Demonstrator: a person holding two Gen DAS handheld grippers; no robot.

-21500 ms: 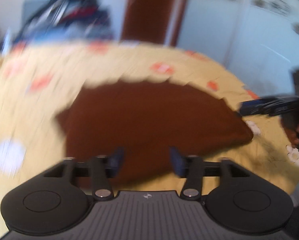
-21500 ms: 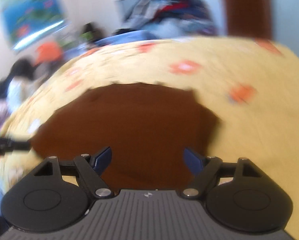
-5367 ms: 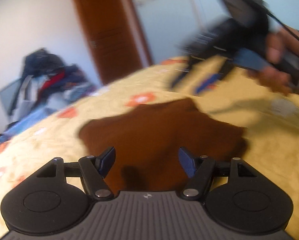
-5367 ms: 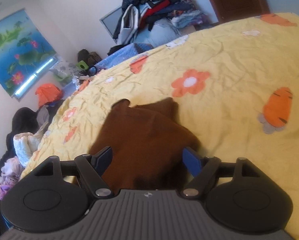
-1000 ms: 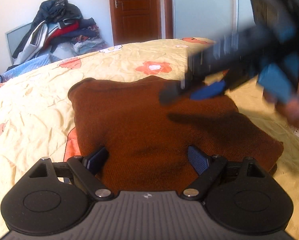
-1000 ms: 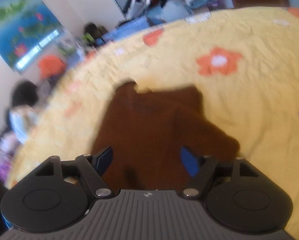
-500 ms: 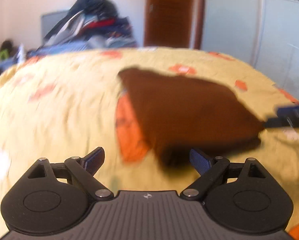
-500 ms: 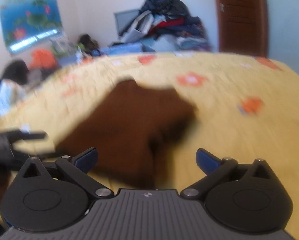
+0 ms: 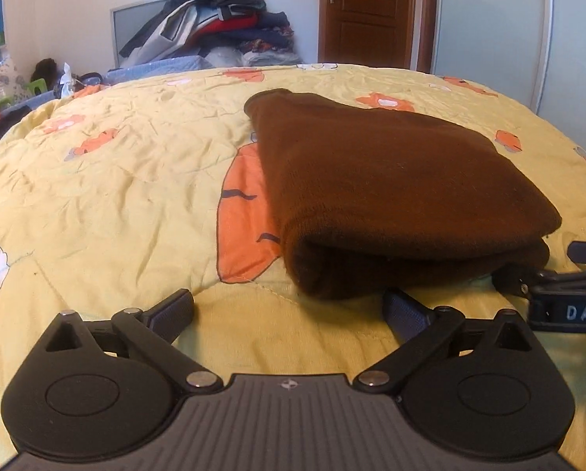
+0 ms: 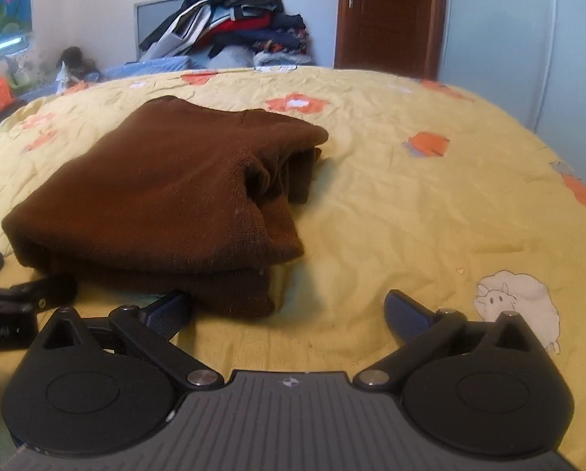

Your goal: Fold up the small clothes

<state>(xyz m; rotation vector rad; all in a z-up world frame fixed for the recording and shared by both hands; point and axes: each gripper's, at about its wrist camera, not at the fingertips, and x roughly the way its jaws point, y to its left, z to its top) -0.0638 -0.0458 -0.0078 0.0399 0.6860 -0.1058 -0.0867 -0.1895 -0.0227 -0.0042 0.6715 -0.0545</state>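
**Brown sweater lies folded on the bedspread**

I see the brown sweater (image 9: pixel 391 180) folded into a thick stack on the yellow bedspread (image 9: pixel 108 196), partly covering an orange carrot print (image 9: pixel 246 216). My left gripper (image 9: pixel 289 310) sits low at its near edge, jaws spread wide and holding nothing. My right gripper (image 10: pixel 285 308) is likewise spread and empty, its left finger just beside the sweater's near corner.

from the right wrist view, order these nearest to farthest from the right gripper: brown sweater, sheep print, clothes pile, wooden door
1. Sheep print on the quilt, just beyond the right gripper's right finger; the brown sweater, front left, is too close to rank against it.
2. Clothes pile, past the bed, left of centre.
3. Wooden door, back wall, right.
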